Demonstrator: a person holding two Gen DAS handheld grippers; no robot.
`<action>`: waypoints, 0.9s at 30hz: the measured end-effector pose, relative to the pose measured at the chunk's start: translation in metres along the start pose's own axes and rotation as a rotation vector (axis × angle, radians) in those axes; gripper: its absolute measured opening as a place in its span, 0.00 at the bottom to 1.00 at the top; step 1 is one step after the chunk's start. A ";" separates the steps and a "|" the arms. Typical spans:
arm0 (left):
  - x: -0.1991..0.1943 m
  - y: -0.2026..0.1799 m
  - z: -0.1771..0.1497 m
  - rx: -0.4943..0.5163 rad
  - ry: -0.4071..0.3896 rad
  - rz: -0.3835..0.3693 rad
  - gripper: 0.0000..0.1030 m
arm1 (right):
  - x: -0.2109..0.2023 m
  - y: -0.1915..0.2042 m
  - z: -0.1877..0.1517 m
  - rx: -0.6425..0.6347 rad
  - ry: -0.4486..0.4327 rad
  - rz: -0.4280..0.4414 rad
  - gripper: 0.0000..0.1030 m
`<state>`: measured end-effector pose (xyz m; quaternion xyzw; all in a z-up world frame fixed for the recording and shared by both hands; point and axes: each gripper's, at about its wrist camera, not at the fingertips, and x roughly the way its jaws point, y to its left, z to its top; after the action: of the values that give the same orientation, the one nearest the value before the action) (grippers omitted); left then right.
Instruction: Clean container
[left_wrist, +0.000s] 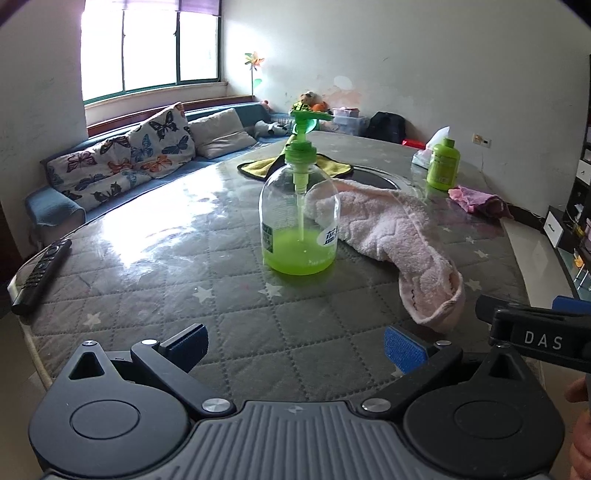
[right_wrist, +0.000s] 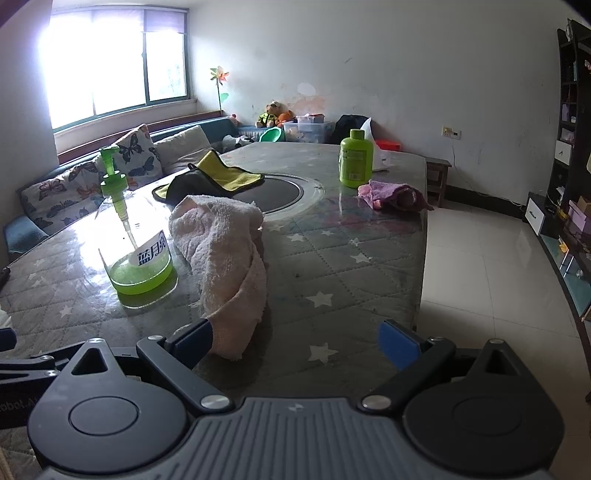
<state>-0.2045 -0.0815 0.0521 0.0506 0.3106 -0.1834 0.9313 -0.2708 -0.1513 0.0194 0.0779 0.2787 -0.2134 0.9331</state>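
A clear pump bottle (left_wrist: 299, 218) with green liquid at its bottom and a green pump head stands upright on the quilted table (left_wrist: 147, 295). A pale pink towel (left_wrist: 399, 236) lies crumpled just right of it. My left gripper (left_wrist: 295, 347) is open, low over the table's near edge, well short of the bottle. In the right wrist view the bottle (right_wrist: 136, 243) is at the left and the pink towel (right_wrist: 225, 258) lies ahead. My right gripper (right_wrist: 295, 347) is open, its left finger close to the towel's near end. Nothing is held.
A solid green bottle (left_wrist: 443, 164) and a purple rag (left_wrist: 476, 199) sit far right. A yellow-grey cloth (left_wrist: 295, 166) lies beyond a round black inset (right_wrist: 280, 192). A remote (left_wrist: 40, 277) rests at the left edge. Sofa with cushions (left_wrist: 129, 158) behind; tiled floor (right_wrist: 491, 277) right.
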 end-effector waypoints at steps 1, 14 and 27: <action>0.000 0.000 0.000 -0.003 0.003 0.003 1.00 | 0.001 0.000 0.000 -0.001 0.003 0.000 0.96; 0.002 0.001 0.001 -0.029 0.048 0.041 1.00 | 0.005 0.005 0.001 -0.011 0.032 -0.006 0.96; -0.001 -0.004 -0.002 0.000 0.064 0.054 1.00 | 0.002 0.002 -0.003 -0.016 0.040 -0.011 0.96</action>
<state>-0.2074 -0.0842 0.0510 0.0648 0.3389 -0.1564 0.9254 -0.2701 -0.1498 0.0153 0.0731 0.2996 -0.2146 0.9267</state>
